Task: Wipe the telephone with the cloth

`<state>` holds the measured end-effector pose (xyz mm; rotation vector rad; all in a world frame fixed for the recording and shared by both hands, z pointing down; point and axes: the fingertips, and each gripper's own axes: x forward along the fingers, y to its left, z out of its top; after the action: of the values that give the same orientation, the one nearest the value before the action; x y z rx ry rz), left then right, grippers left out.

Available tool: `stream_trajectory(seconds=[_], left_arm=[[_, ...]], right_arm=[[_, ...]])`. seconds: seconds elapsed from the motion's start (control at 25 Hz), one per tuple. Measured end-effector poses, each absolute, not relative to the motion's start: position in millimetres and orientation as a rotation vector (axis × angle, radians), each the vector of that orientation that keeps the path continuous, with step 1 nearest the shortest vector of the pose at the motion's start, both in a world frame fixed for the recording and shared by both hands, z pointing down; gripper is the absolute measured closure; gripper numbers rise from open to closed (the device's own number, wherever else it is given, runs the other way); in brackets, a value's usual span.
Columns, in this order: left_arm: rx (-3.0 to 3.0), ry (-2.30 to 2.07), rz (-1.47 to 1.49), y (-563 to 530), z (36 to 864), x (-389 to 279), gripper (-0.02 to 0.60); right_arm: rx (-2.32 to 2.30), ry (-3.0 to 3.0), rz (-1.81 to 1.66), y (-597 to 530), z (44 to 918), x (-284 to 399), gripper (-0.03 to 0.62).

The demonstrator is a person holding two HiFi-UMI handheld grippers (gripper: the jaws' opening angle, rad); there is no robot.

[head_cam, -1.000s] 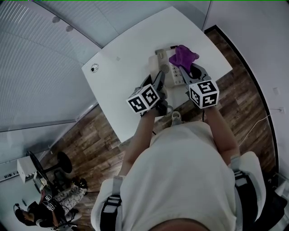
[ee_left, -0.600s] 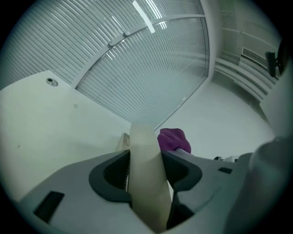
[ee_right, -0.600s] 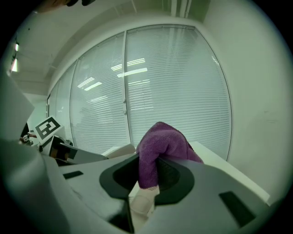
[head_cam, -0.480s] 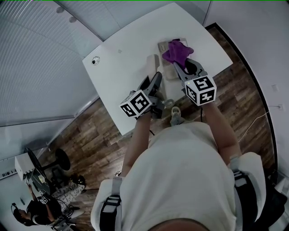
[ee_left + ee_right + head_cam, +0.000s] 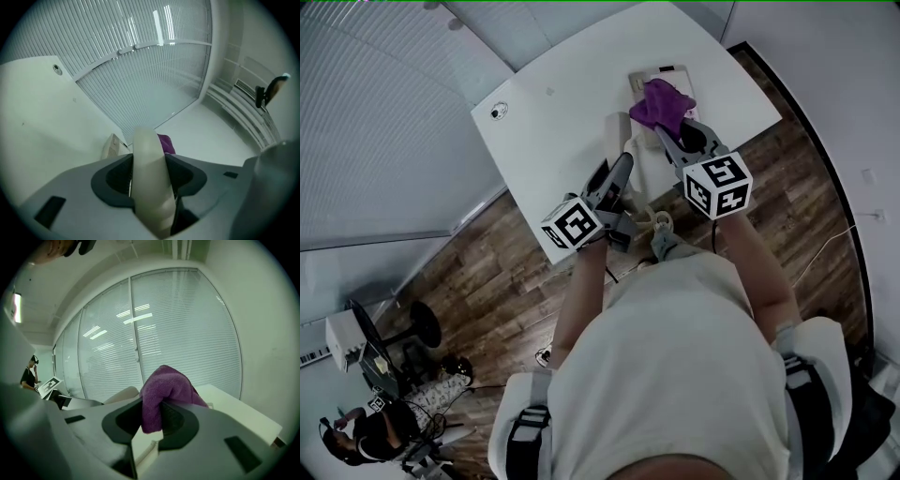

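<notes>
The cream telephone base [image 5: 675, 75] lies on the white table [image 5: 553, 122] near its right edge. My left gripper [image 5: 622, 159] is shut on the cream handset [image 5: 617, 129], which stands between its jaws in the left gripper view as well [image 5: 149, 183]. My right gripper [image 5: 668, 131] is shut on a purple cloth [image 5: 659, 103] that hangs over the telephone base. In the right gripper view the cloth [image 5: 164, 390] bunches up out of the jaws, with the handset [image 5: 123, 394] just left of it.
A round cable hole [image 5: 498, 111] sits at the table's left corner. Wooden floor [image 5: 506, 281] lies below the table's near edge. Glass walls with blinds [image 5: 384, 141] stand behind. Another person [image 5: 356, 441] stands among equipment at the far lower left.
My left gripper has drawn back toward me and to the left, carrying the handset away from the base. My right gripper has shifted slightly with the cloth, still over the telephone.
</notes>
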<state>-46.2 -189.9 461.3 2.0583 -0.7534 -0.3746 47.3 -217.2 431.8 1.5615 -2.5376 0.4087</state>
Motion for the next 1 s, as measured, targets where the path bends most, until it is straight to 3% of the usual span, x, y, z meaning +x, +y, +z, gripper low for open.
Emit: stream_trajectory(seconds=[1.0], left_arm=[[1.970,-0.556,-0.625,-89.3,433.2,-76.1,0.359]], right_arm=[[1.247,-2.850,0.491,-100.1,410.4,-29.9,0.507]])
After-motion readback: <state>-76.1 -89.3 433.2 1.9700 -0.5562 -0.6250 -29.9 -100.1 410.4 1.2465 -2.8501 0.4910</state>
